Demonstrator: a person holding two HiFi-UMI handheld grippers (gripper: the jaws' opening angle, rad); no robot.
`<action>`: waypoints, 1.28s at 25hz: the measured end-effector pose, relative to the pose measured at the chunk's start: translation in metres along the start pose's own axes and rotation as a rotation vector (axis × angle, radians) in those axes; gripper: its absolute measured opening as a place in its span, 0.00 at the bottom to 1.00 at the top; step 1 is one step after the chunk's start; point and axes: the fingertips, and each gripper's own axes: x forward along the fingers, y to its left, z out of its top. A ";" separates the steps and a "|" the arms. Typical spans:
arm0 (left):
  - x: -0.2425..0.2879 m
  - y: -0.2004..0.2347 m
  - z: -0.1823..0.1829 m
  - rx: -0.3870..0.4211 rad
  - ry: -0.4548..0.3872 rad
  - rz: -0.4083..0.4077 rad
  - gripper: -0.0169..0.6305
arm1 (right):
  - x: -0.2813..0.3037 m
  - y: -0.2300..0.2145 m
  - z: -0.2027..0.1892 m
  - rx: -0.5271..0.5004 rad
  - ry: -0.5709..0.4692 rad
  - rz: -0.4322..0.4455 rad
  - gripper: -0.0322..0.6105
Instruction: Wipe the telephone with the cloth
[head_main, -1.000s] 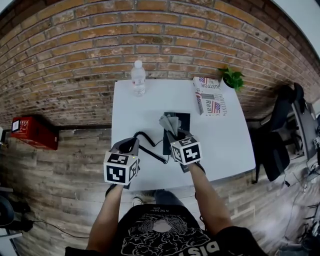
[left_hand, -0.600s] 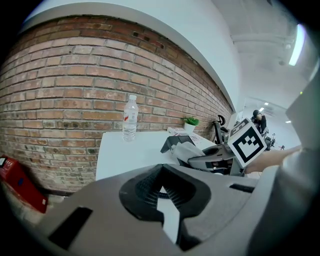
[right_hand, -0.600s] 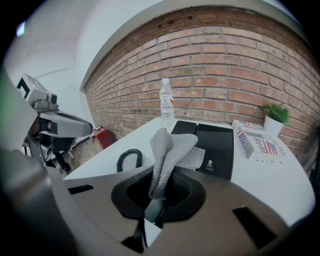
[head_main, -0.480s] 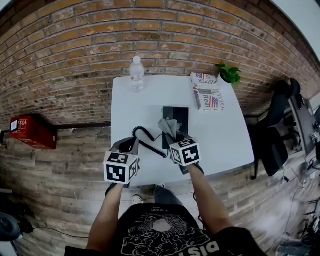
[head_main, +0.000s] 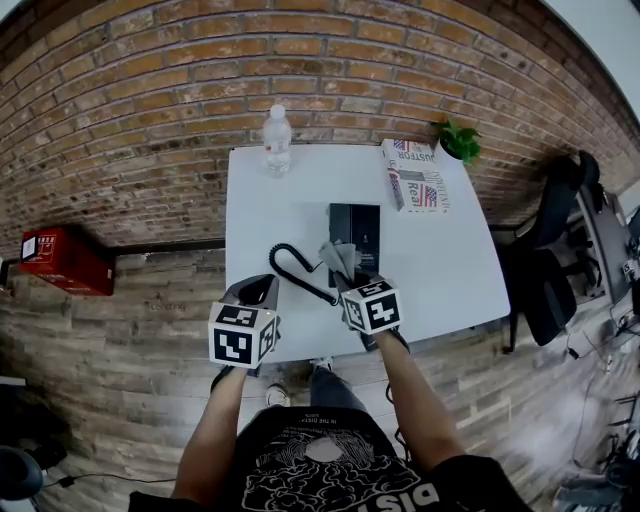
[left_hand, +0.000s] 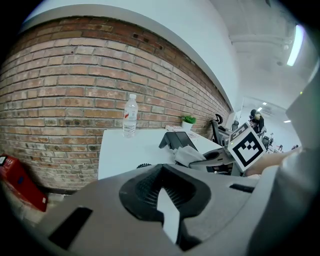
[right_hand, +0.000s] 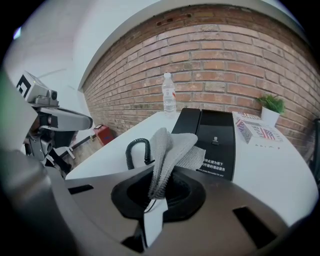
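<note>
The black telephone (head_main: 356, 225) lies flat at the middle of the white table (head_main: 265, 205); its coiled cord (head_main: 288, 268) loops out toward the near left. My right gripper (head_main: 347, 274) is shut on a grey cloth (head_main: 338, 257), which stands up from the jaws just short of the phone's near edge. In the right gripper view the cloth (right_hand: 170, 152) hangs in front of the telephone (right_hand: 216, 140) and the cord (right_hand: 134, 151). My left gripper (head_main: 262, 291) hovers at the table's near edge, left of the cord, jaws together with nothing between them (left_hand: 165, 197).
A water bottle (head_main: 277, 140) stands at the table's far edge. A printed box (head_main: 415, 182) and a small potted plant (head_main: 461, 143) sit at the far right corner. A red case (head_main: 58, 262) lies on the floor at left, a dark chair (head_main: 548, 275) at right.
Both grippers have drawn back toward the near edge. The cloth, which was over the phone's near end, now sits short of it. The cord loop lies farther from the left gripper.
</note>
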 end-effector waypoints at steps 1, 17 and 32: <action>-0.002 0.000 -0.001 0.001 0.001 -0.001 0.04 | -0.001 0.002 -0.003 0.004 0.001 0.000 0.07; -0.016 -0.010 -0.021 0.025 0.026 -0.019 0.04 | -0.010 0.019 -0.036 0.034 0.019 0.005 0.07; -0.002 -0.009 -0.004 0.012 0.005 -0.019 0.04 | -0.046 -0.010 0.042 -0.015 -0.154 -0.049 0.07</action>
